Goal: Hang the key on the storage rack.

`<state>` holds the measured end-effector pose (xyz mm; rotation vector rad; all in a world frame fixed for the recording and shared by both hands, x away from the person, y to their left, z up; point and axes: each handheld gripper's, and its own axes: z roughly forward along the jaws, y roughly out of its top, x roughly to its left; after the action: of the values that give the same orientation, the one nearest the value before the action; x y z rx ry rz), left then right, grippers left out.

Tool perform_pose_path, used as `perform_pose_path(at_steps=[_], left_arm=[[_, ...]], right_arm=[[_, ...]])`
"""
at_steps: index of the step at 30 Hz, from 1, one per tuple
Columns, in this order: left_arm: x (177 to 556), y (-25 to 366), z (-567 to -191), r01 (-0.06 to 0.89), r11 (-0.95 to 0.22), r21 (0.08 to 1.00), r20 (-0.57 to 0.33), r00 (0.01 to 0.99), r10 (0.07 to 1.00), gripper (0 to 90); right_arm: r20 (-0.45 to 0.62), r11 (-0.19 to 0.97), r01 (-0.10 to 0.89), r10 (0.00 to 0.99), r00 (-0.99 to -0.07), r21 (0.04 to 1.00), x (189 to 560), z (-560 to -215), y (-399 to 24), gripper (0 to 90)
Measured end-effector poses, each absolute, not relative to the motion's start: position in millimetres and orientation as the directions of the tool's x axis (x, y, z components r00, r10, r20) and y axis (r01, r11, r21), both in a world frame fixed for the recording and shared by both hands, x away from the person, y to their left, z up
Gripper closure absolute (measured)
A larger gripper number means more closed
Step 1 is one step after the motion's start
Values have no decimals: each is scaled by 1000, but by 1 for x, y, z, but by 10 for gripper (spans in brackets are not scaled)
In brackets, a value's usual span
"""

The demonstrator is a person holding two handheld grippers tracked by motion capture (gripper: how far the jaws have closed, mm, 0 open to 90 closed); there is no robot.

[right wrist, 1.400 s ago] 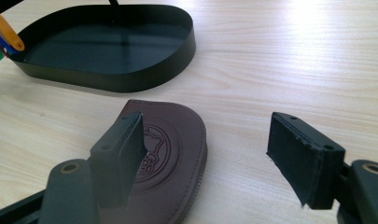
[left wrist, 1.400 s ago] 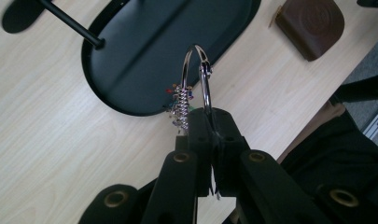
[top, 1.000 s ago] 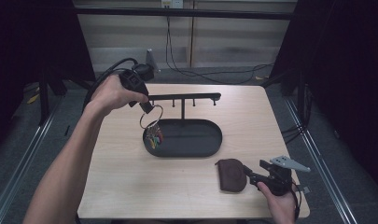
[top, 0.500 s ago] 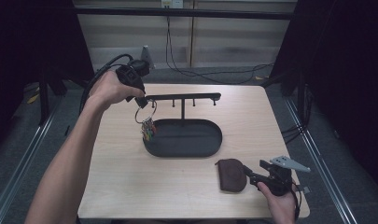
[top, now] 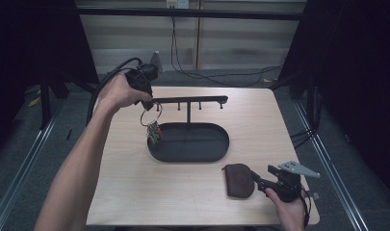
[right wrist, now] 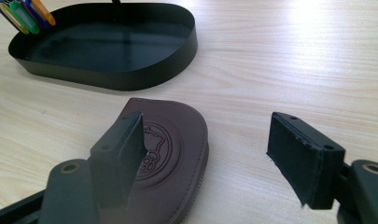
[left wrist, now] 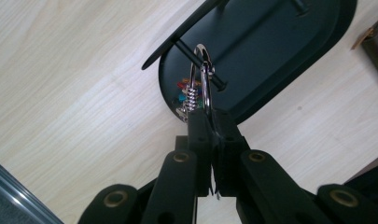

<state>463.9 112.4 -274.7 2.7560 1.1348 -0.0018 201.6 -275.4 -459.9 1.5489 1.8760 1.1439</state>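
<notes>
My left gripper is shut on a silver key ring with several coloured tags hanging below it. It holds the ring at the left end of the black stand's hook bar. In the left gripper view the ring crosses a peg of that bar; I cannot tell whether the peg goes through it. My right gripper stands open at the front right, beside a brown leather pouch. One of its fingers hangs over the pouch, and the other is off to the side.
The stand's oval black tray sits mid-table under the bar, with its wall just beyond the pouch. The tags dangle over the tray's left rim. Bare wood lies left and right of the tray.
My left gripper has shifted a little to the left with the key ring, so the tags now hang at the tray's left rim. The right gripper has stayed put.
</notes>
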Motion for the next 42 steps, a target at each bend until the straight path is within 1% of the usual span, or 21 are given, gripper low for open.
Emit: perform_pose_path(at_steps=[9, 12, 14, 19, 21, 23, 24, 25, 28, 31, 33, 35, 36, 37, 42], left_arm=[[467, 111, -278, 710, -686, 159, -61, 700, 711, 879], [468, 113, -284, 715, -680, 164, -77, 697, 713, 878], [468, 112, -285, 721, -671, 173, -62, 688, 723, 876], [468, 112, -286, 721, -669, 178, -65, 687, 723, 863], [467, 112, -285, 719, -669, 190, -63, 689, 722, 837], [466, 114, -284, 721, -661, 209, -76, 686, 723, 798], [466, 115, -284, 723, -658, 213, -71, 683, 727, 766], [465, 116, -284, 724, -654, 220, -71, 680, 729, 754], [464, 121, -284, 739, -626, 249, -102, 663, 742, 654], [462, 126, -283, 737, -620, 268, -121, 664, 738, 598], [462, 127, -282, 735, -619, 278, -131, 667, 733, 585], [460, 132, -281, 744, -601, 293, -163, 658, 735, 582], [460, 132, -281, 744, -601, 293, -163, 658, 735, 559], [457, 137, -279, 755, -575, 315, -194, 644, 740, 549], [447, 149, -277, 755, -558, 345, -224, 643, 732, 509]], right_arm=[[157, 32, 579, 949, -274, 814, 202, -460, -274, 276], [158, 33, 580, 948, -275, 814, 202, -460, -274, 276], [157, 33, 581, 949, -275, 813, 202, -461, -275, 277], [156, 36, 580, 948, -278, 814, 202, -460, -274, 276], [154, 38, 581, 948, -277, 813, 202, -461, -274, 277], [156, 36, 579, 948, -278, 814, 202, -461, -274, 277], [156, 35, 580, 948, -277, 814, 202, -461, -274, 277], [155, 37, 580, 948, -278, 813, 202, -461, -274, 276], [154, 37, 582, 949, -276, 812, 202, -460, -274, 277], [157, 35, 584, 949, -275, 811, 203, -461, -274, 277], [155, 37, 584, 949, -276, 811, 204, -461, -274, 277], [161, 30, 588, 949, -270, 808, 205, -461, -274, 277], [162, 29, 591, 950, -268, 806, 205, -461, -274, 277], [162, 30, 591, 950, -269, 806, 204, -461, -274, 277], [155, 34, 588, 951, -268, 808, 203, -461, -275, 277]])
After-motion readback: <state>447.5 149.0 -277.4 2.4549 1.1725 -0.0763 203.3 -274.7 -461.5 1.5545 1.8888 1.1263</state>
